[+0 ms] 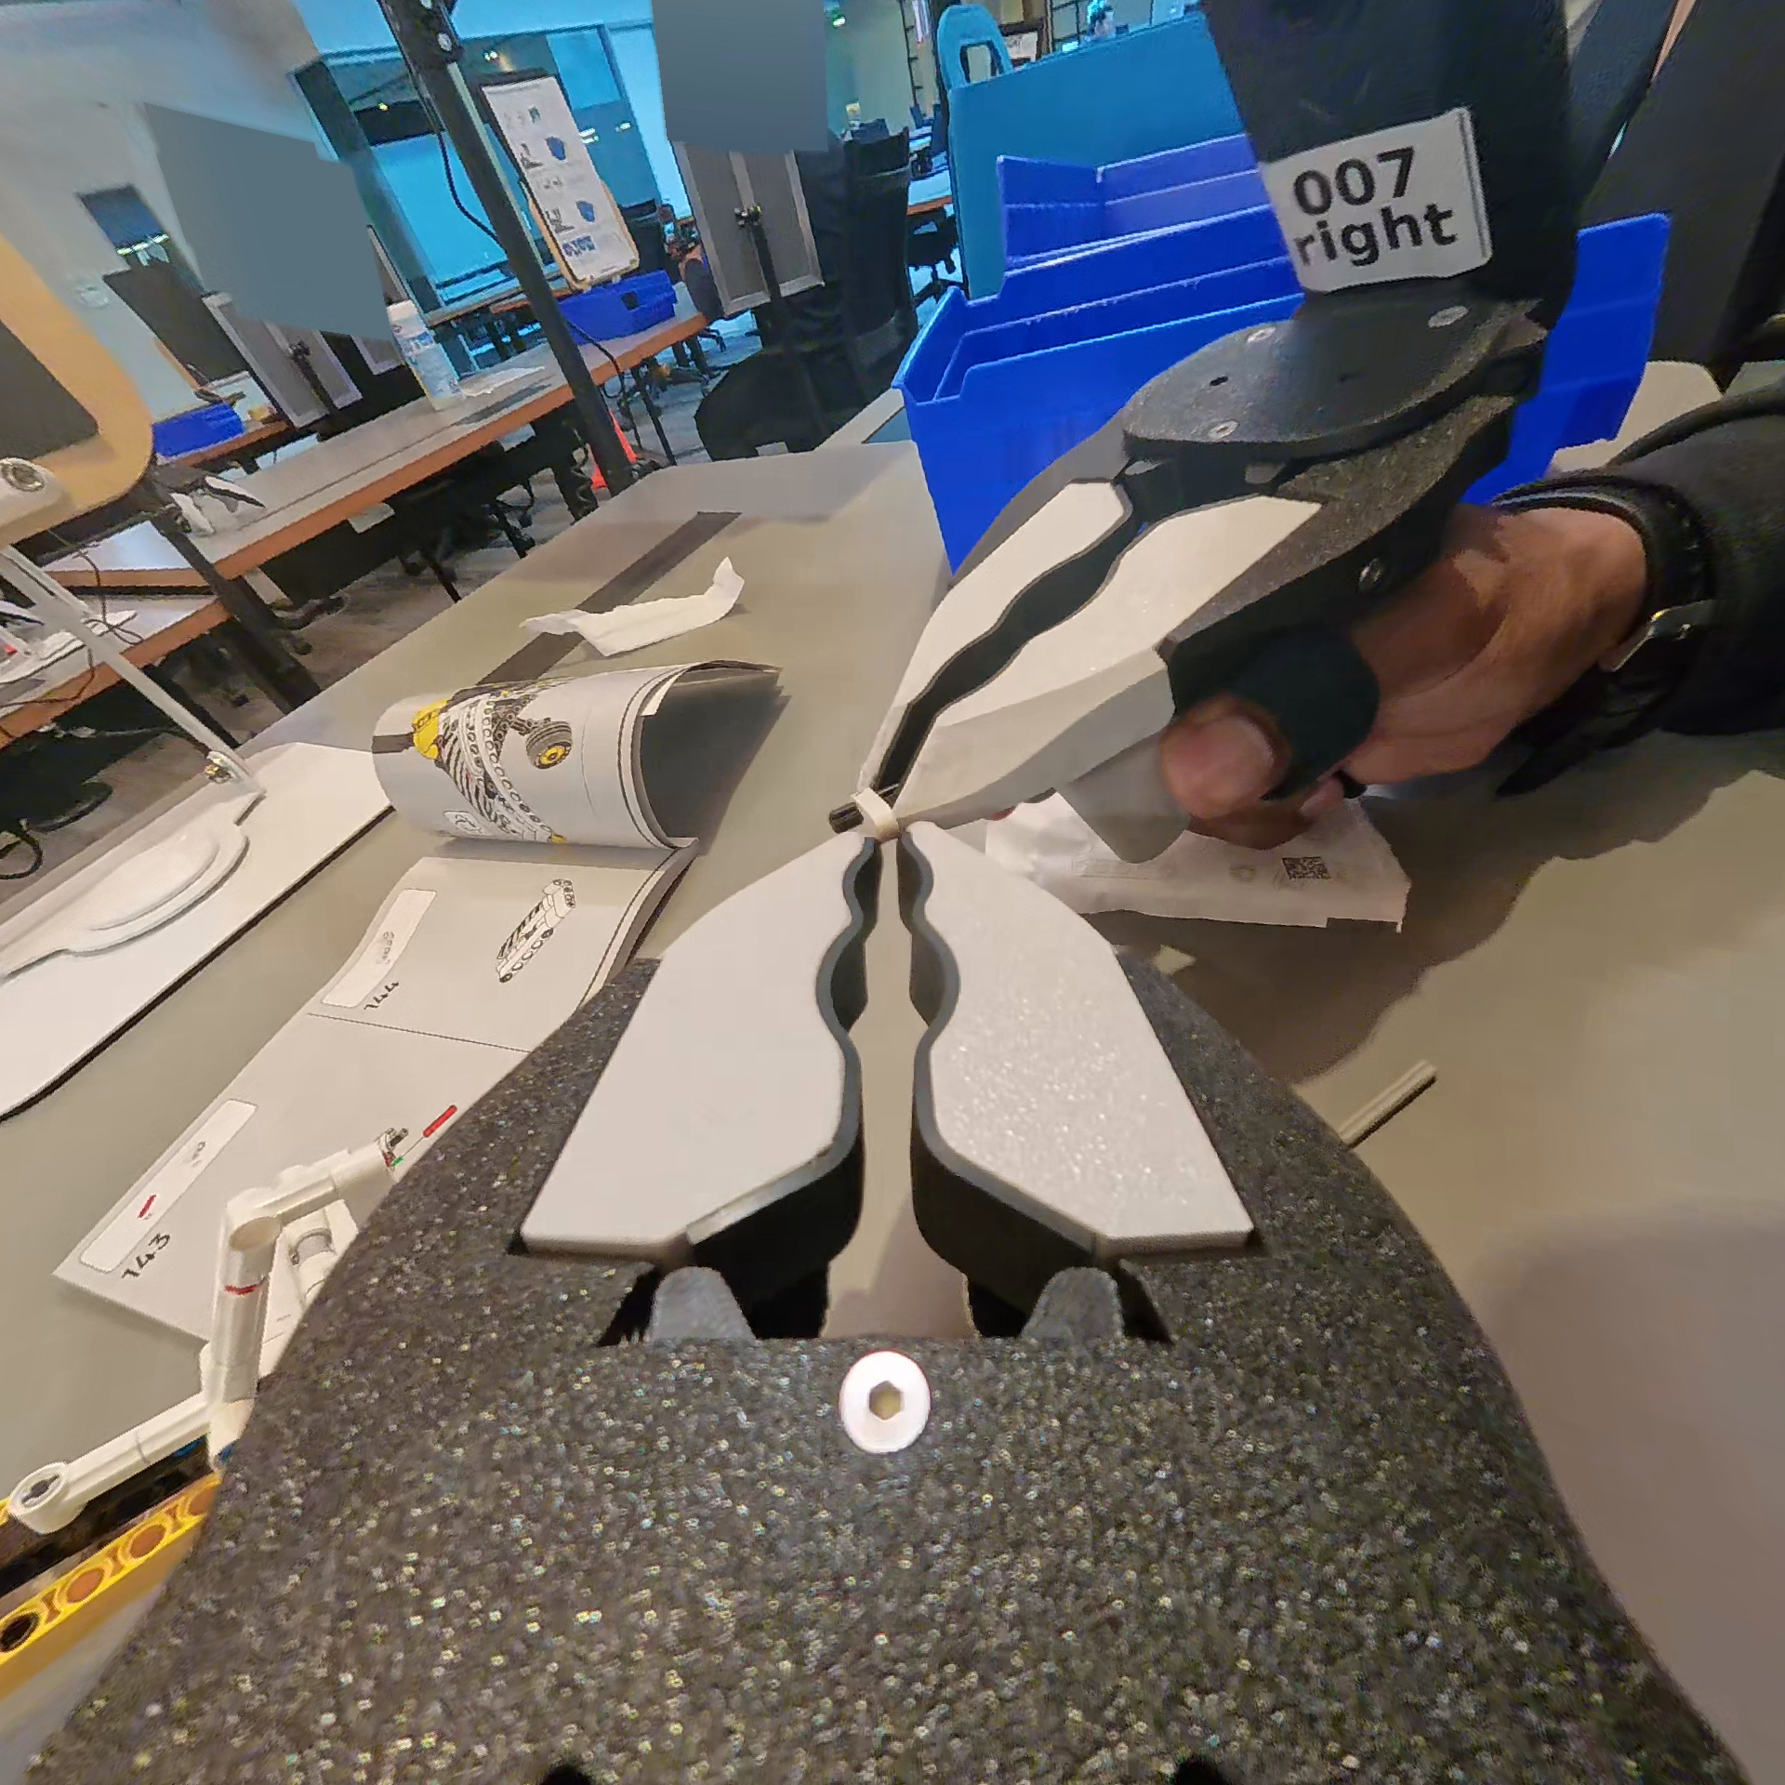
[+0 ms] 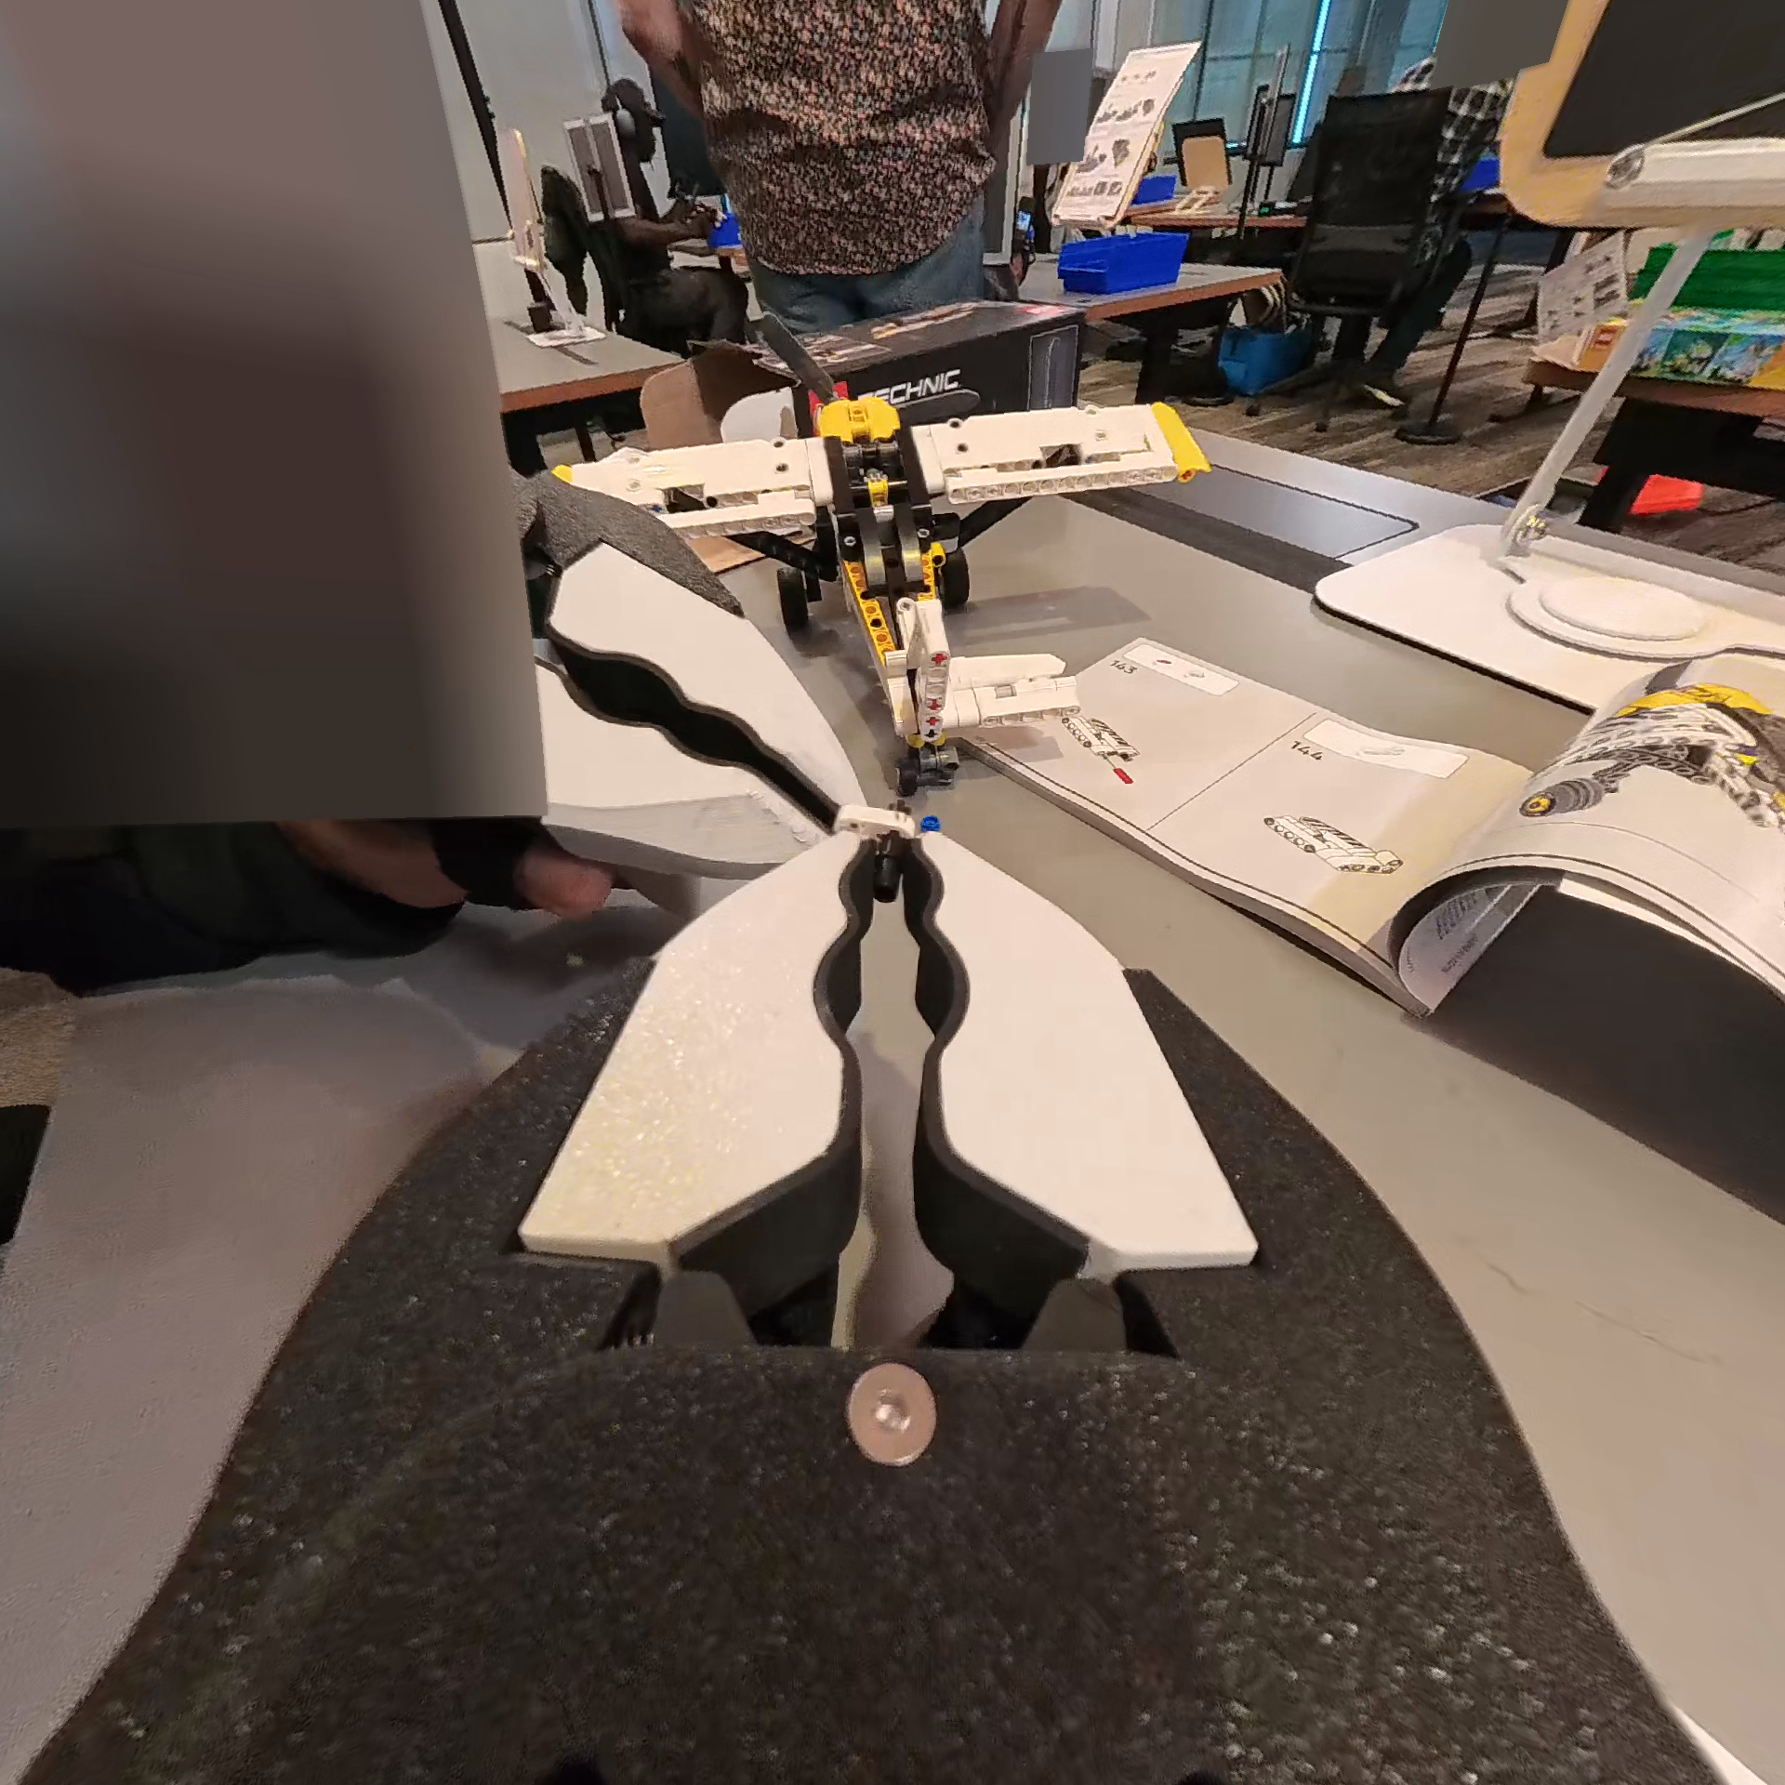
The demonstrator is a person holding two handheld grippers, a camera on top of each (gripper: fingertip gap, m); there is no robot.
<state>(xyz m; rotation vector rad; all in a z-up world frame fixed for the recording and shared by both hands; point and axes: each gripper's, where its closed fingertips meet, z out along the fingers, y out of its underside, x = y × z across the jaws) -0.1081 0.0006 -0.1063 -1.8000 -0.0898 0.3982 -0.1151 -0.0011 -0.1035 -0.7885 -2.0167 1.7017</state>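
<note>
Right gripper (image 2: pixel 890 850): jaws nearly closed, pinching a black pin (image 2: pixel 885 869) steady.
Left gripper (image 1: pixel 884 842): jaws nearly closed, clamping the white piece (image 1: pixel 877 809) sleeved on that pin.

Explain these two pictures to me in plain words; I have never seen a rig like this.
There is no robot here. A person holds a two-finger gripper in each hand, and each gripper carries a camera looking along its own fingers. One picture is from the left gripper, the other from the right gripper; each also shows the other gripper coming in from the side.

Their tips meet over a grey table. The right gripper pinches a small black pin. The left gripper pinches a small white connector piece, which sits on that pin.

On the table lie a white and yellow toy brick aeroplane, an open instruction booklet, a blue bin and a torn white paper bag.
</note>
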